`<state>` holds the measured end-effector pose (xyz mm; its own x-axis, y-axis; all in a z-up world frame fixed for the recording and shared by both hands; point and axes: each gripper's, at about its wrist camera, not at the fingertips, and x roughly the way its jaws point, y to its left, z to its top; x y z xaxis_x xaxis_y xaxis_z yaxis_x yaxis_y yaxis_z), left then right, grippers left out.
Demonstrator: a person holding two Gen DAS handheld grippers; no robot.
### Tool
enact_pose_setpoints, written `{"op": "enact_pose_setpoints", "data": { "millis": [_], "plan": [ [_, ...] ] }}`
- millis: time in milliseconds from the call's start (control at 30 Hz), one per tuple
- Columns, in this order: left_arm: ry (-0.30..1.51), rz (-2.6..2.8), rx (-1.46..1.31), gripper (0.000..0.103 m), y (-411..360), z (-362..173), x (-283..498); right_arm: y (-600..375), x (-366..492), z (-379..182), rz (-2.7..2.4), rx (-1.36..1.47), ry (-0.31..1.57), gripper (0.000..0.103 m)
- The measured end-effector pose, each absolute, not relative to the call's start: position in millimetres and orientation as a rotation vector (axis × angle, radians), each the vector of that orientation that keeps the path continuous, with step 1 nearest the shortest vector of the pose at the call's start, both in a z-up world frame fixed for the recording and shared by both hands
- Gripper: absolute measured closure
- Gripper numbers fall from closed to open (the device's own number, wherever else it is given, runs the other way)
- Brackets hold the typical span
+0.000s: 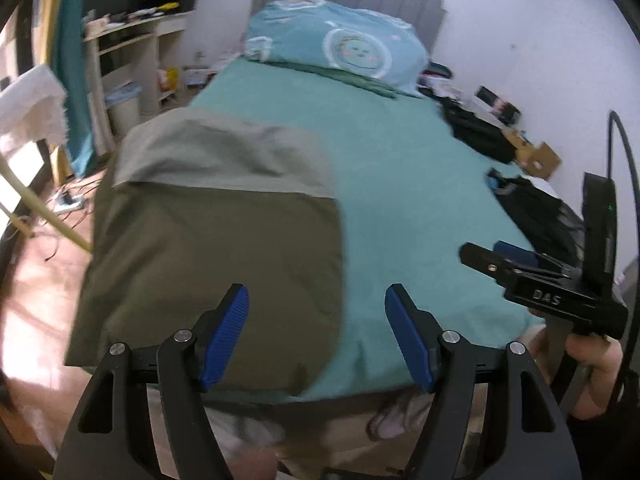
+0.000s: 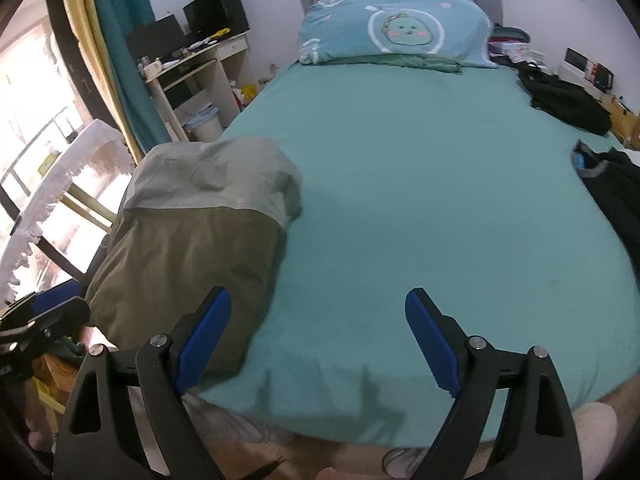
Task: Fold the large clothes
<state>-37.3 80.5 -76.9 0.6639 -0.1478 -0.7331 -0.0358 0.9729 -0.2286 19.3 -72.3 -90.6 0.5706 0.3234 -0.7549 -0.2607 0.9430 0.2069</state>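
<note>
Two empty grippers are hovering over a bed beside a folded olive and grey garment.

From the left wrist view, we are holding the left gripper [image 1: 317, 336] wide apart with nothing between its blue pads, above the near edge of the teal bed [image 1: 400, 208]. The folded garment [image 1: 216, 232] is lying flat at ten o'clock, its grey panel on the far side. The right gripper [image 1: 496, 260] is showing at three o'clock, gripped by a hand [image 1: 592, 364]. From the right wrist view, we are seeing the right gripper [image 2: 318, 336] empty too, jaws spread and not touching the sheet; the garment [image 2: 200, 232] is sitting at nine o'clock on the bed's left edge. Dark clothes [image 2: 616, 188] are waiting at three o'clock; we judge the next piece should be lifted by two corners and spread flat mid-bed.
</note>
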Motion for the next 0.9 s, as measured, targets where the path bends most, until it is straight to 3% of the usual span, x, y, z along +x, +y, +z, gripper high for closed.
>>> {"op": "enact_pose_setpoints", "data": {
  "millis": [100,200,433,900],
  "plan": [
    [0.836,-0.077,-0.19,0.029,50,-68,-44,-93,10,-82,0.321,0.091,0.874,0.012],
    [0.802,-0.089,-0.17,0.029,27,-55,-53,-113,0,-69,0.295,0.108,0.834,0.002],
    [0.689,-0.095,-0.121,0.024,-5,-18,-76,-152,-30,-28,0.232,0.1,0.717,0.002],
    [0.357,-0.081,-0.036,0.023,-38,87,-142,-182,-96,64,0.19,0.115,0.467,0.001]
  ]
}}
